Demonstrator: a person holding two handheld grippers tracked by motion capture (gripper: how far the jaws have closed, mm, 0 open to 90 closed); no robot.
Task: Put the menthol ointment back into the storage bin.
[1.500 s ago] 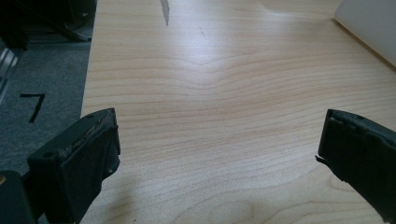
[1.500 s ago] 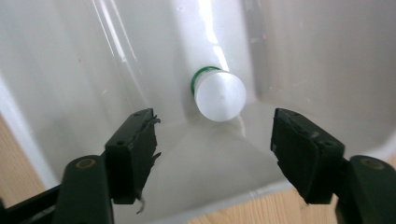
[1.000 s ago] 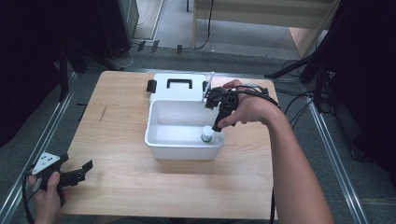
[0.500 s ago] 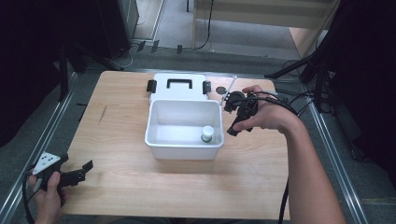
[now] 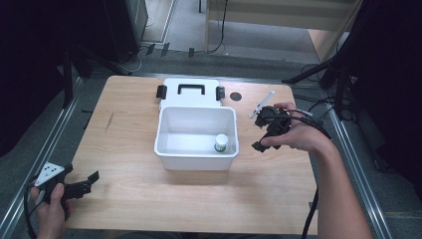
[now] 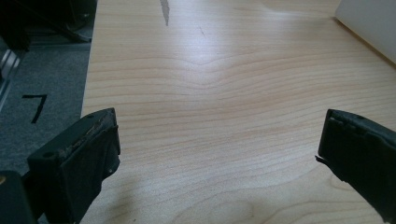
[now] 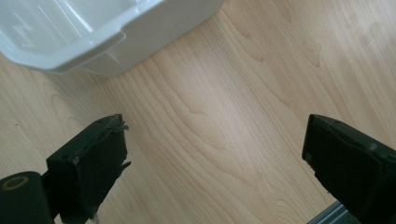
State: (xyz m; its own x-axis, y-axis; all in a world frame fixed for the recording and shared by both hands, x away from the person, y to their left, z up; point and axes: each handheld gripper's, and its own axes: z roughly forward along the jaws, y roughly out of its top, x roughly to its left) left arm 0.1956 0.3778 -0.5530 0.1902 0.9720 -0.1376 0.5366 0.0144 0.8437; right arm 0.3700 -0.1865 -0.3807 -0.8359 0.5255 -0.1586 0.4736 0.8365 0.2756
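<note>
Small bottle [image 5: 221, 143] stands upright inside the white bin [image 5: 195, 158], in the near right corner, close against the wall, maybe touching. White cap, darker body, label too small to read

Right gripper [image 5: 262, 133] sits just outside the bin's right wall, over bare table [image 5: 149, 199]. The right gripper view shows its jaws spread wide with nothing between them, bin corner [image 7: 98, 42] at upper left. Left gripper [image 5: 85, 182] is parked at the near left table corner, well apart from the bin, jaws also wide apart and empty in the left gripper view

Handling guess: bottle looks light and rigid, probably plastic, smooth round sides so it could slip or rotate in flat jaws. Tall and narrow, so easy to tip if bumped. Best hold is across the body just under the cap, coming in from above; the corner walls leave little room for a jaw on the right and near sides, so approach on the diagonal or nudge it clear first

Bin itself is thin-walled plastic, likely light enough to slide if a jaw pushes the wall. Lid [image 5: 189, 92] with black handle lies flat behind the bin, touching its far edge. A thin white stick [image 5: 263, 103] lies by the right gripper
</note>
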